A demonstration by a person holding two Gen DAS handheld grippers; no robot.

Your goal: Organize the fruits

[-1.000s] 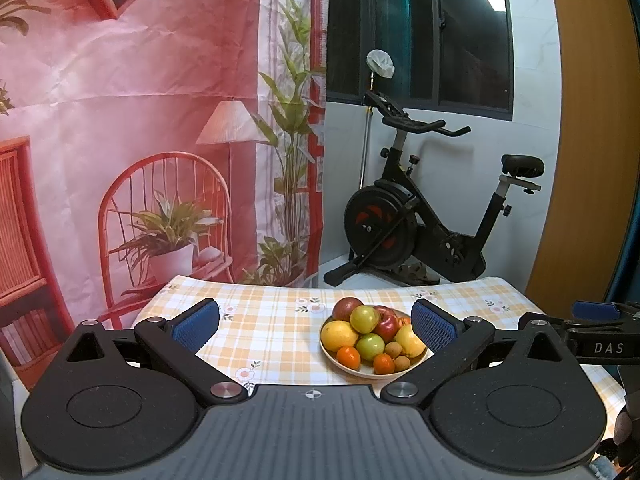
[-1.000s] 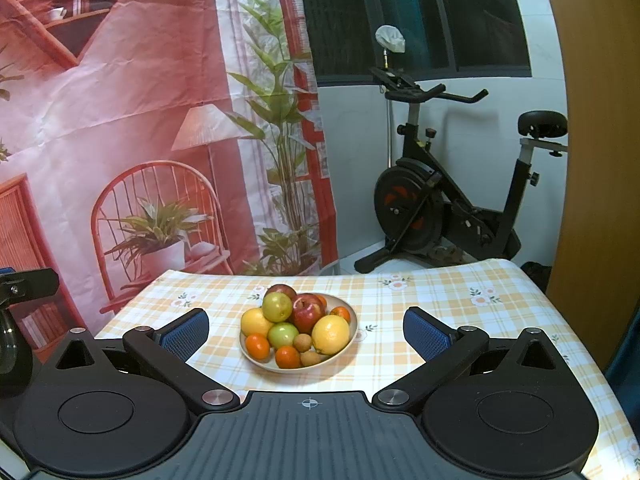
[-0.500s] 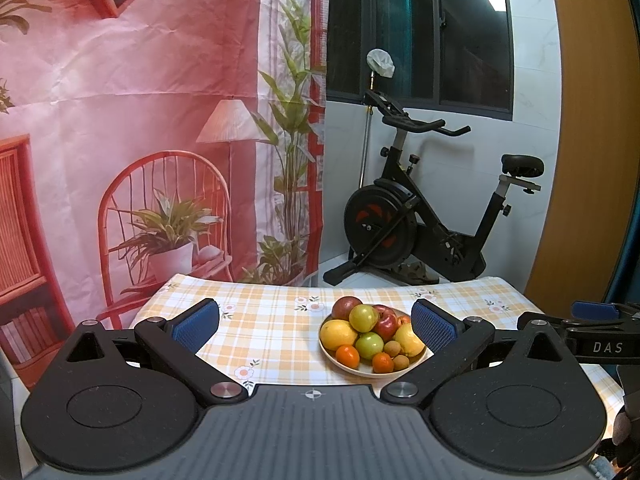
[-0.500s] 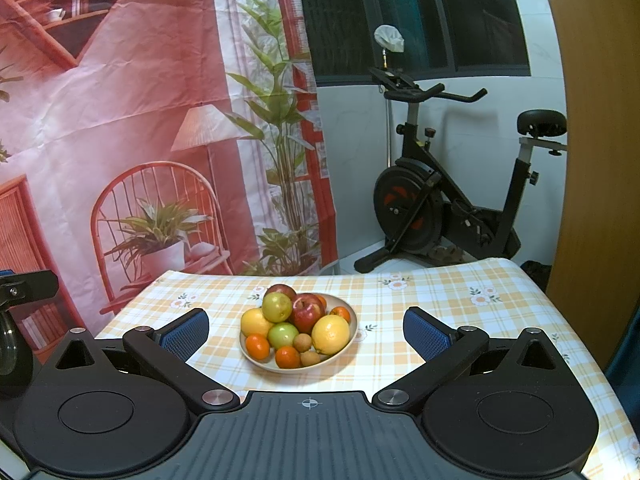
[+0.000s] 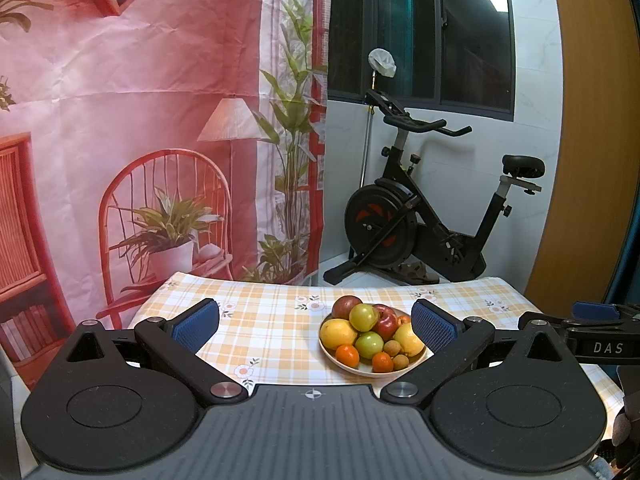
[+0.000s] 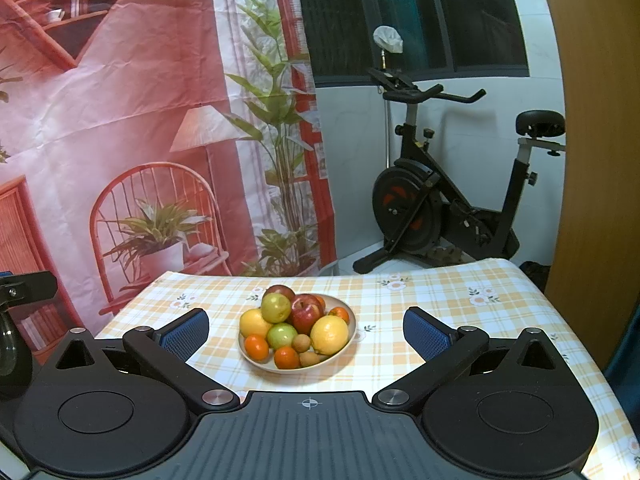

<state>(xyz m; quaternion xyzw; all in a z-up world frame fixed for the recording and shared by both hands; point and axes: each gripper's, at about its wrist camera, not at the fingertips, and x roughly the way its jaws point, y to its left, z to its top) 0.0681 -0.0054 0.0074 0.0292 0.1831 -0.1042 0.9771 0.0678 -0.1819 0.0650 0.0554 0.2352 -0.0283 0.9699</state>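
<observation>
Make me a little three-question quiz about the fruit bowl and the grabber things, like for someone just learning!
1. True or false: the left hand-held gripper is holding a fruit.
2. Where is all the fruit right now? A) scattered on the checked tablecloth B) piled in the bowl C) on the exercise bike
3. Fill in: the apple near the top of the pile is ____ in colour.

Key:
1. False; both it and the right hand-held gripper are open and empty, short of the bowl.
2. B
3. red
</observation>
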